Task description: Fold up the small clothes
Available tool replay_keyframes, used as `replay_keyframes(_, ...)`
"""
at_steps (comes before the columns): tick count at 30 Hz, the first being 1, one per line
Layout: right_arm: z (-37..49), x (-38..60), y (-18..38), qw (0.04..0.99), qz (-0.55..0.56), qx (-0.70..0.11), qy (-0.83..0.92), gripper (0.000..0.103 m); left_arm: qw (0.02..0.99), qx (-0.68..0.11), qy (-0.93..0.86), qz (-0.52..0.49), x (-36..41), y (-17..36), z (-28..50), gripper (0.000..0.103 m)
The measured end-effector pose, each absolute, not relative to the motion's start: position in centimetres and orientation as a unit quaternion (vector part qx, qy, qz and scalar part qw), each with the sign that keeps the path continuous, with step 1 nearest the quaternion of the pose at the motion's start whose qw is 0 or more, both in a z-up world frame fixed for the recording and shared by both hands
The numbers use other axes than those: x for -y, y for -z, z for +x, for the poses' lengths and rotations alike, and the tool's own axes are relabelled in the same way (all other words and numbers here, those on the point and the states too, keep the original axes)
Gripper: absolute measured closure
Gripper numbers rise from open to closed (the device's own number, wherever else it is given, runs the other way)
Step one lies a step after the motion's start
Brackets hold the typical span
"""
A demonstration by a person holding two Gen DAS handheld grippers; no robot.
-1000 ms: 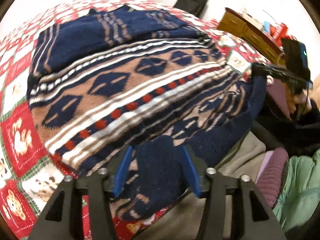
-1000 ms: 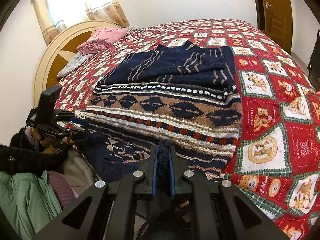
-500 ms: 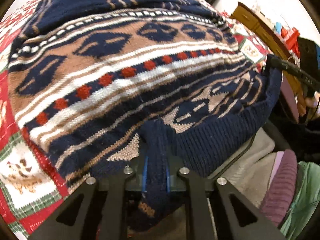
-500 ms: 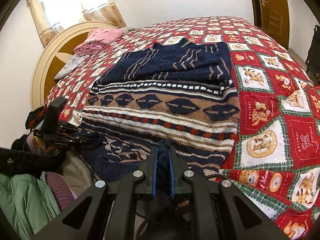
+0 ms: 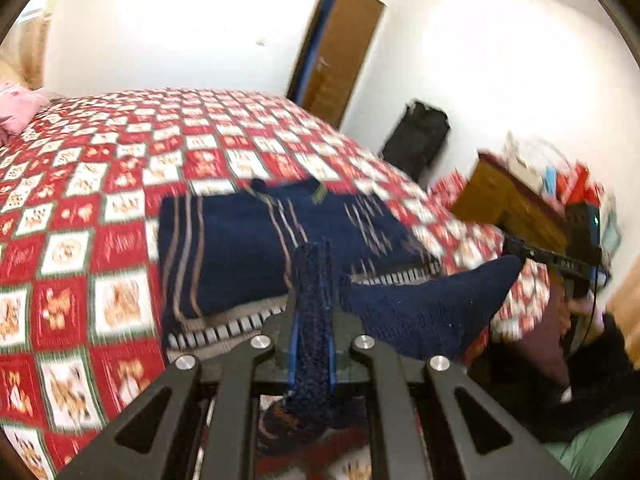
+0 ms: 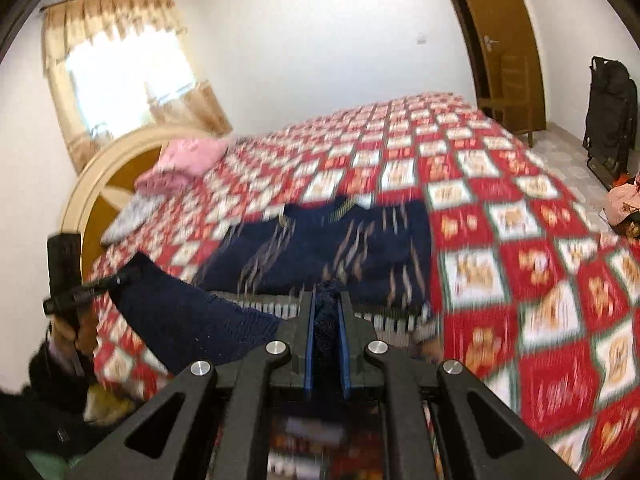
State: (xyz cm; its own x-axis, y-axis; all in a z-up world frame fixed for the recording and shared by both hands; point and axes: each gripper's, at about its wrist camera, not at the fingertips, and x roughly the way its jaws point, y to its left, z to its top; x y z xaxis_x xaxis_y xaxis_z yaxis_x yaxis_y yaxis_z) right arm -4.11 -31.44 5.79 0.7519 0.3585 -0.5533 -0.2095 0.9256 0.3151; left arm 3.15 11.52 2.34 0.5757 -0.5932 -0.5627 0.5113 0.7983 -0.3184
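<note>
A navy patterned knit sweater (image 5: 248, 248) lies on the red-and-white quilt (image 5: 80, 208), collar end far from me. My left gripper (image 5: 313, 280) is shut on the sweater's navy hem and holds it raised. My right gripper (image 6: 328, 304) is shut on the other hem corner (image 6: 326, 320), also raised. The lifted hem (image 5: 424, 308) stretches between them above the sweater's body (image 6: 340, 248). The right gripper also shows in the left wrist view (image 5: 516, 246), and the left gripper in the right wrist view (image 6: 116, 280). Both views are blurred.
A pink folded garment (image 6: 184, 160) lies by the wooden headboard (image 6: 104, 176). A wooden dresser (image 5: 516, 204) and a black bag (image 5: 416, 140) stand beyond the bed. A brown door (image 6: 504, 60) is at the back. Clothes pile near the bed edge (image 5: 592, 440).
Both grippers have lifted the hem up off the bed and forward over the sweater. The left gripper closed on the hem about a second ago.
</note>
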Motion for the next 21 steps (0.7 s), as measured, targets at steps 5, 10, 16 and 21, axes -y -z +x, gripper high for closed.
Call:
replay_keyframes(5,2.0,30.7,-9.2,0.937,0.111,-0.296,-0.15,0.093,0.898,-0.315,0.295,-0.083,-12.0,-4.8,7.7,0.092)
replay_keyframes(10,10.3,29.4,-10.0,0.95,0.082,-0.279,-0.111,0.093,0.912,-0.309,0.255,-0.093,-11.8,-5.5,13.2,0.092)
replay_keyframes(16,19.9,29.1,-3.6,0.944,0.065,-0.319,-0.051,0.093,0.906,-0.358,0.212,-0.077,-10.3,-1.3,19.4,0.092)
replay_keyframes(21,23.3,29.1,3.6,0.935,0.047,-0.352,-0.006,0.093,0.897,-0.413,0.158,-0.024,-8.8,4.1,24.0,0.087)
